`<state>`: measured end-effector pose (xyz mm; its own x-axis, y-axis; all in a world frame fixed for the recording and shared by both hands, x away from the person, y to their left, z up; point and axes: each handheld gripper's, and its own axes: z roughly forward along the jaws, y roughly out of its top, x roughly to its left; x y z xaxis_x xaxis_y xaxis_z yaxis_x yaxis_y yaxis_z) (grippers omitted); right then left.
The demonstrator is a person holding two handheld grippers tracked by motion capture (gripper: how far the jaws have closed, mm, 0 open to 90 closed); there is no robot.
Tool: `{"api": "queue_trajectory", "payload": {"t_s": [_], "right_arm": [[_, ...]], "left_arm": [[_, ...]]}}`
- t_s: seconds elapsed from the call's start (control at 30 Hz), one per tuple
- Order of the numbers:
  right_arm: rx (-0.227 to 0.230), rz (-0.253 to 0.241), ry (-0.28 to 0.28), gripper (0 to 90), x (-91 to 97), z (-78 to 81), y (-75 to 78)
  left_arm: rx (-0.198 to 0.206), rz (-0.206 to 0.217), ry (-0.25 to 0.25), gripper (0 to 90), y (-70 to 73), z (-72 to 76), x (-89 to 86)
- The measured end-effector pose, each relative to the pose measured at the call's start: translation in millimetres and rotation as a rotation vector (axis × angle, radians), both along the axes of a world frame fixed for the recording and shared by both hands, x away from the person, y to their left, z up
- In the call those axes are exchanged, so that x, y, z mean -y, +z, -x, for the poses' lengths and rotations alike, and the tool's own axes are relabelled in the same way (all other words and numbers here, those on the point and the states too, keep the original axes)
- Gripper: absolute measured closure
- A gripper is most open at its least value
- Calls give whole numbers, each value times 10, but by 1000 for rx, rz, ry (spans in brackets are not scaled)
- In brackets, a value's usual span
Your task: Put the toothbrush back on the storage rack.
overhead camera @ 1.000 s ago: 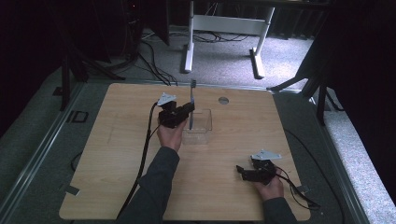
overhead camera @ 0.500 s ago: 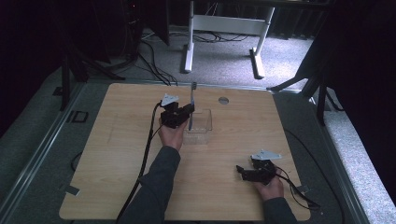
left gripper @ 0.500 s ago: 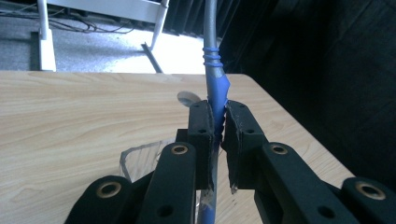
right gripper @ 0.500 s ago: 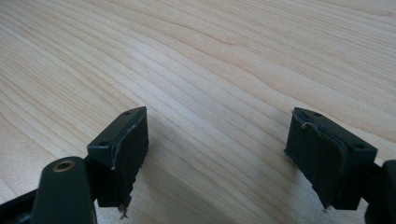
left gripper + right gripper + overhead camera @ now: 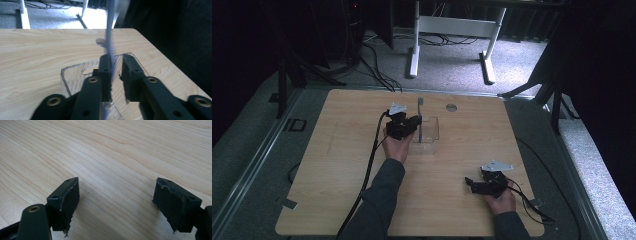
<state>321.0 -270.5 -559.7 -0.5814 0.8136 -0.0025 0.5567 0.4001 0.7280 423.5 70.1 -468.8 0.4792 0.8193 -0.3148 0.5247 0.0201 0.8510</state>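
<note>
Pale wood table [image 5: 337, 165] carries your work: the grey utensil [image 5: 420, 120] stands upright in the clear plastic container [image 5: 431, 131], long axis vertical, head pointing up. Your left gripper [image 5: 116, 65] has just been opening; the utensil leans against one pad, the other clear. Your right gripper [image 5: 116, 202] rests well apart, jaws wide and empty.

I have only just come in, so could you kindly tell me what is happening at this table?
A person at a light wooden table works a two-jaw gripper in each hand. The left gripper is over a clear plastic tray, with a slim grey upright utensil between its jaws. Those jaws have just been opening: the utensil rests against one pad, with a gap to the other, so the grip looks released. The right gripper rests wide open and empty near the table's front edge.
</note>
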Motion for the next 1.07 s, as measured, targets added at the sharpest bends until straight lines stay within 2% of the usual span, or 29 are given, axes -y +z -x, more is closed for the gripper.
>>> {"api": "queue_trajectory", "payload": {"t_s": [0.1, 0.2, 0.33, 0.6, 0.67, 0.87, 1.0, 1.07], "right_arm": [[0, 0, 0, 206, 0, 0, 0], [0, 0, 0, 206, 0, 0, 0], [0, 0, 1, 206, 0, 0, 0], [0, 0, 0, 206, 0, 1, 0], [0, 0, 0, 206, -1, 1, 0], [0, 0, 1, 206, 0, 1, 0], [0, 0, 2, 206, 0, 2, 0], [-1, 0, 0, 206, 0, 2, 0]], "left_arm": [[-13, -9, -8, 650, -3, 6, -4], [-9, -12, -13, 538, 12, 32, -20], [11, 5, -13, 477, 54, 87, -67], [38, 24, -36, 463, 157, 211, -206], [40, 14, -43, 461, 162, 248, -233], [37, -3, -54, 444, 121, 352, -320], [36, -10, -50, 441, 42, 477, -491], [28, -46, -29, 432, -28, 505, -599]]}}
